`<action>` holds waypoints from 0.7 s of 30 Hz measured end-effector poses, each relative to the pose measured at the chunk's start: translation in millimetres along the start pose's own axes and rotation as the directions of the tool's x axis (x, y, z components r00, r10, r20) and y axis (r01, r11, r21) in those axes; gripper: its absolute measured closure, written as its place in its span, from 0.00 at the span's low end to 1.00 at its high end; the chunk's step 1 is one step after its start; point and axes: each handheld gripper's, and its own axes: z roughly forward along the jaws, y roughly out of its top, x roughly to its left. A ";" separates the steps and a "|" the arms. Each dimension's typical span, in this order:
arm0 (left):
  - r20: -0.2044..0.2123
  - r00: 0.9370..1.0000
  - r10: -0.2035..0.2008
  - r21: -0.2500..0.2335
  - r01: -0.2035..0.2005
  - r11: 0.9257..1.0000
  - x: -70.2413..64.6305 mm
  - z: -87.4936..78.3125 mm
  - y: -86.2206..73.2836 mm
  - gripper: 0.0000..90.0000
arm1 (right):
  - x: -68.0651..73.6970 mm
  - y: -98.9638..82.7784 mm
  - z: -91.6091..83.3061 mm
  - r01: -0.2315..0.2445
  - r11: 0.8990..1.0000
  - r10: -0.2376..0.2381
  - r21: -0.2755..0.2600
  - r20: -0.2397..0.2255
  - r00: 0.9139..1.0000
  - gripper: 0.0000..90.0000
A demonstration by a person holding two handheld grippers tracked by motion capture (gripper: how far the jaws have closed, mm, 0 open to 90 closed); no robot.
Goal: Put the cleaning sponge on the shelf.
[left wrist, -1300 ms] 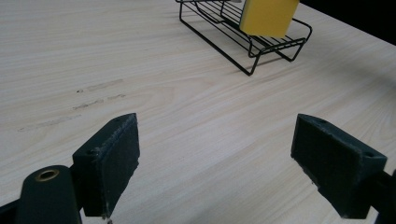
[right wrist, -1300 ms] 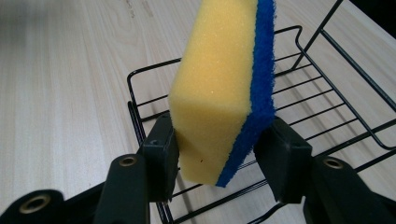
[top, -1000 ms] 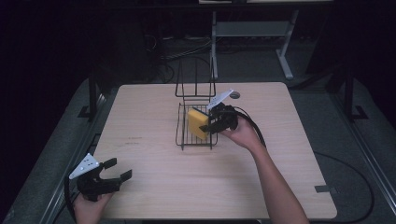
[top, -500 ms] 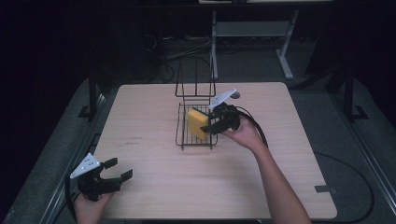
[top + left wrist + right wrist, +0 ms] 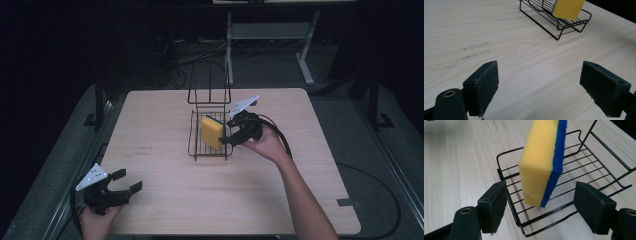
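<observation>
A yellow sponge with a blue scouring face (image 5: 211, 132) (image 5: 540, 162) stands on edge, tilted, in a black wire rack (image 5: 207, 151) (image 5: 584, 170) at the table's middle. My right gripper (image 5: 227, 138) (image 5: 542, 207) is at the rack's right side. Its jaws have just been opening and now stand apart on either side of the sponge, with neither pad touching it. My left gripper (image 5: 131, 180) (image 5: 546, 85) is open over bare wood at the near left corner. It points toward the rack (image 5: 544, 17) and sponge (image 5: 567, 8).
The rack's tall wire loop (image 5: 210, 82) rises at its far end. The wooden table (image 5: 165, 120) has bare board on all sides of the rack. Behind it stand a metal frame (image 5: 270, 32) and floor cables. A cable (image 5: 280, 137) trails from the right gripper.
The right gripper's jaws have spread wider around the sponge, which stays in the rack. The left hand and its gripper have not moved.
</observation>
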 end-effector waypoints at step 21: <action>-0.001 1.000 0.006 -0.001 -0.006 1.000 -1.5 -0.5 -0.4 0.16 | 4.1 -19.7 -24.5 -0.010 1.000 0.010 0.020 0.025 1.000 0.27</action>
